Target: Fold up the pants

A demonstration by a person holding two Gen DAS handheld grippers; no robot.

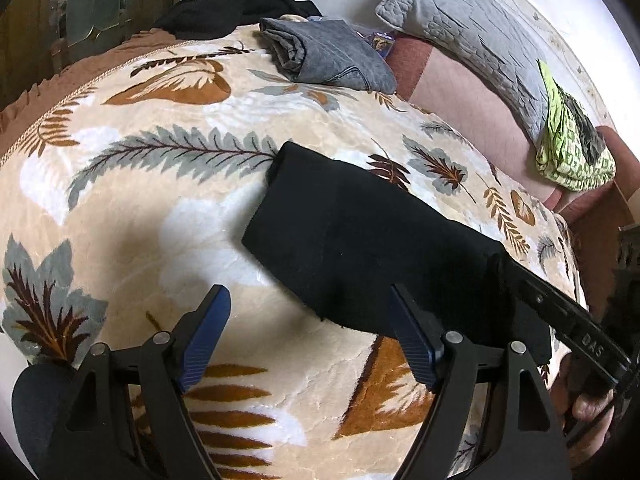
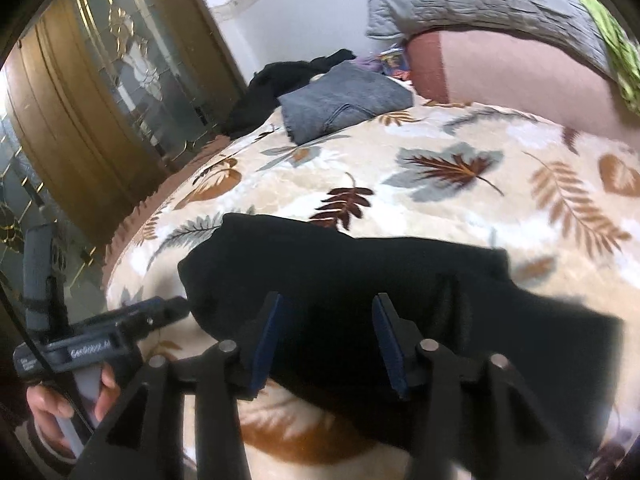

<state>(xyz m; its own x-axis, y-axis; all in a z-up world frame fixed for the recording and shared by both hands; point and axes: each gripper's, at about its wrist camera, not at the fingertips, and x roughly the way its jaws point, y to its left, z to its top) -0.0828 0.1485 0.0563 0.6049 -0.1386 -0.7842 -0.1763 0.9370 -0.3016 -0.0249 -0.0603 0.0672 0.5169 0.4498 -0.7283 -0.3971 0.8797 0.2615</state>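
1. Between the fingers of the left gripper [image 1: 310, 334] lay only bedspread; its jaws stood wide apart and gripped nothing, with the near edge of the black pants [image 1: 372, 240] just past its right finger. That stance suited a hand freed to press or re-grip, as I judge it.
2. Over the pants hung the right gripper [image 2: 326, 342], jaws parted to a middling gap, the dark cloth showing between and under them. Whether its pads touched the fabric I could not tell; nothing was pinched.
3. The pants lay as a compact dark rectangle on the leaf-patterned blanket [image 1: 168, 216], near the middle of the bed. Lying doubled over and flat, they looked folded at least once, so the task seemed well along.
4. Farther off, a folded grey garment [image 1: 328, 56] rested toward the head of the bed, likely set aside as finished work, with a loose black heap [image 1: 240, 4] behind it.
5. At the far side leaned a grey quilted pillow [image 1: 464, 20], well apart from the pants.
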